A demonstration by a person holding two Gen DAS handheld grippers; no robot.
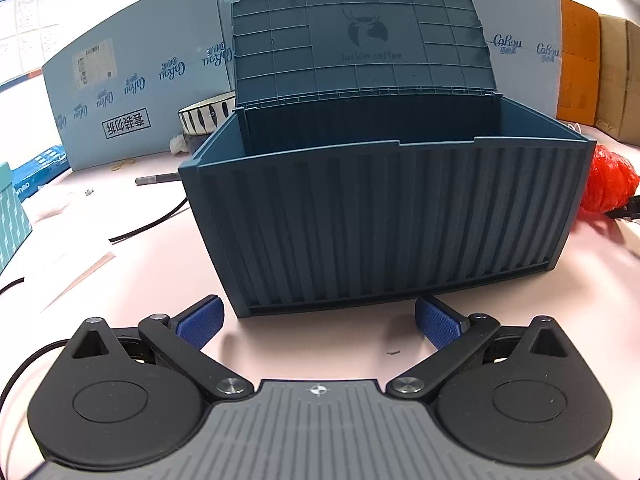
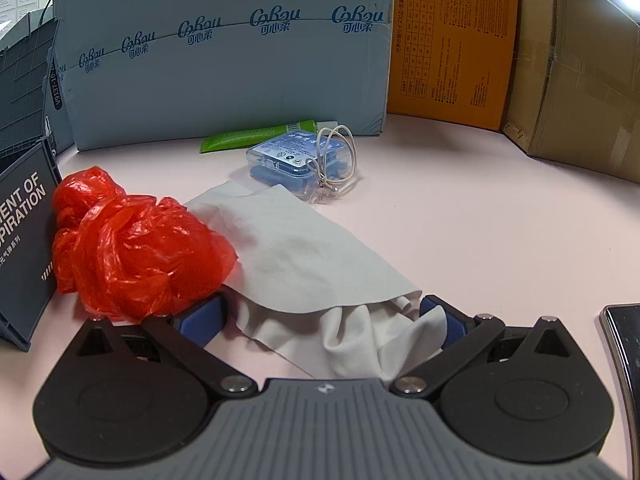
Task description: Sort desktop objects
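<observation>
Hovering left gripper (image 1: 318,322), jaws wide apart, empty, just before open blue storage box (image 1: 384,216). Straddling white cloth (image 2: 316,264) with right gripper (image 2: 322,322), spread wide, beside red plastic bag (image 2: 132,244).

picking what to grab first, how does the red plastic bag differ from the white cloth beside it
The red plastic bag is crumpled into a puffy, glossy ball; the white cloth lies mostly flat and matte. The bag sits against the blue storage box; the cloth reaches between the open right tool pads. Both are soft and rest on the pink desk.

Open bin (image 1: 380,216) w/ lid up.
</observation>
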